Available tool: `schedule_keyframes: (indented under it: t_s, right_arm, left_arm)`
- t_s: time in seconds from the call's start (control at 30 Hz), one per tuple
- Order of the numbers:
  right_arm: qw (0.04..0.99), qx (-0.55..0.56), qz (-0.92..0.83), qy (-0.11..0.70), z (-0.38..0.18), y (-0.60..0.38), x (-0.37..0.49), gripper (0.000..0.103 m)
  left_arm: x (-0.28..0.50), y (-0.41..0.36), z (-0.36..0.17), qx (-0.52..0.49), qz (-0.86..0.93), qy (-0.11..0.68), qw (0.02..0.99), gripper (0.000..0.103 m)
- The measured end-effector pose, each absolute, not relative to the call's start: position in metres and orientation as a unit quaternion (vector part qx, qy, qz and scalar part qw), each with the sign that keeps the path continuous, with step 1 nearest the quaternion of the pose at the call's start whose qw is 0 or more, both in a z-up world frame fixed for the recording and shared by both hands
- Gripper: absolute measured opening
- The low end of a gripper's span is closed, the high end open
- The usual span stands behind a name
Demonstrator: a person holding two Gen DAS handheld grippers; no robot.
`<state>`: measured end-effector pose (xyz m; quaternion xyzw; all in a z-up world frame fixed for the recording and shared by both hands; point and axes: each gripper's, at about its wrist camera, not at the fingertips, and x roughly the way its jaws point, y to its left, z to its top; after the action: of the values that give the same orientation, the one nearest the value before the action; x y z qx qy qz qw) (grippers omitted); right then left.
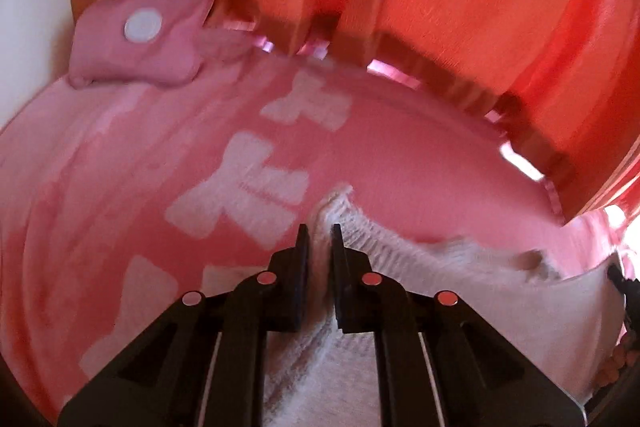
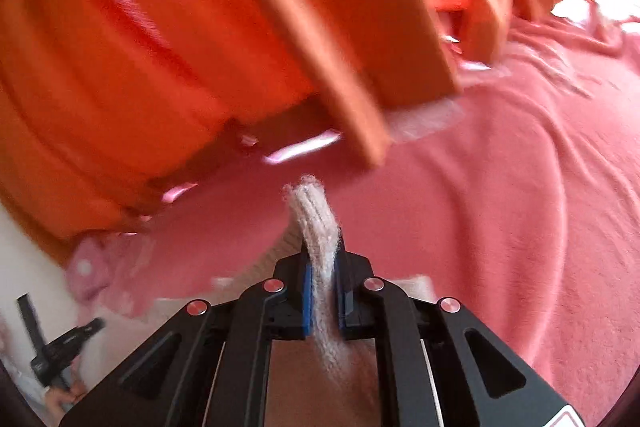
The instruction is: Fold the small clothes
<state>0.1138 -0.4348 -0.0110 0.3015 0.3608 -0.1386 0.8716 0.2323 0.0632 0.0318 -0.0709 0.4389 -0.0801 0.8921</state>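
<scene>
A small white knitted garment [image 1: 420,267] is held up between both grippers above a pink bedspread. My left gripper [image 1: 320,239] is shut on one corner of its ribbed edge, and the cloth stretches off to the right toward the other gripper [image 1: 624,291]. In the right wrist view my right gripper [image 2: 323,259] is shut on a bunched strip of the same white knit [image 2: 316,215], which sticks up past the blue finger pads [image 2: 307,291]. The left gripper [image 2: 64,351] shows at the lower left there.
The pink bedspread [image 1: 400,147] with white block shapes [image 1: 248,183] covers the bed below. A folded pink garment with a white round patch [image 1: 140,39] lies at its far left. An orange wooden headboard with slats [image 2: 224,27] rises close behind.
</scene>
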Motion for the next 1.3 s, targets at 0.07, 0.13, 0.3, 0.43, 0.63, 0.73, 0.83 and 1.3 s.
schedule_keyframes:
  t_s: [0.07,0.13,0.3,0.43,0.63,0.73,0.83,1.3]
  right_arm:
    - [0.838,0.325,-0.142,0.415,-0.043,-0.443,0.123,0.008]
    - [0.842,0.33,-0.136,0.404,-0.033,-0.447,0.12,0.008]
    - [0.88,0.289,-0.172,0.337,0.018,-0.428,0.1,0.02]
    - [0.917,0.22,-0.082,0.323,0.046,-0.373,0.092,0.022]
    - [0.878,0.155,0.075,0.446,0.011,-0.269,0.095,0.019]
    - [0.87,0.135,0.012,0.473,-0.008,-0.292,0.081,0.009]
    - [0.858,0.227,-0.047,0.459,-0.01,-0.354,0.053,0.0]
    - [0.841,0.158,-0.055,0.514,-0.024,-0.285,-0.016,0.014]
  left_arm:
    - [0.239,0.065,0.014,-0.075,-0.07,0.469,0.877,0.01]
    - [0.238,0.069,0.016,-0.084,-0.069,0.467,0.878,0.01]
    - [0.224,0.061,0.035,-0.05,-0.041,0.442,0.894,0.017]
    - [0.189,0.045,0.067,-0.06,-0.084,0.394,0.913,0.047]
    - [0.14,-0.003,0.045,0.017,-0.17,0.43,0.886,0.055]
    - [0.137,0.006,0.023,0.049,-0.142,0.46,0.875,0.057]
    - [0.123,0.033,0.028,0.038,-0.128,0.447,0.885,0.057]
    - [0.032,0.124,0.026,-0.113,-0.037,0.45,0.885,0.085]
